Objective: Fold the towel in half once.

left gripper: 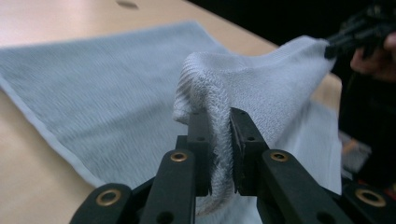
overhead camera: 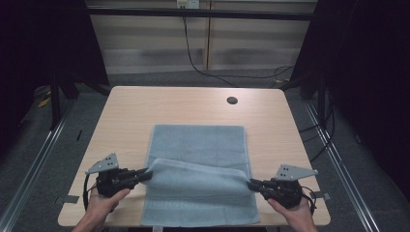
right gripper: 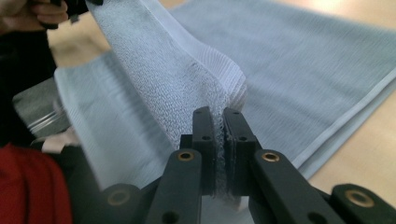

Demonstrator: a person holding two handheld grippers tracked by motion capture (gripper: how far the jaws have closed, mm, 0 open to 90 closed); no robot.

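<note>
On table (overhead camera: 125,104) — both tools pinching towel (overhead camera: 196,140): left tool (overhead camera: 145,174), right tool (overhead camera: 251,184).

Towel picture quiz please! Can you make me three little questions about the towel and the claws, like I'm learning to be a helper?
1. True or false: both claws are pinching the towel.
2. Which part of the towel is lifted off the table? A) the far edge, B) a ridge across the near half, C) nothing, it lies all flat.
3. Fill in: the small dark round hole in the table is beyond the towel's ____ edge.

Key:
1. True. The left claw and the right claw each grip cloth between their jaws, one at each side.
2. B. The far half lies flat.
3. Far.
</note>
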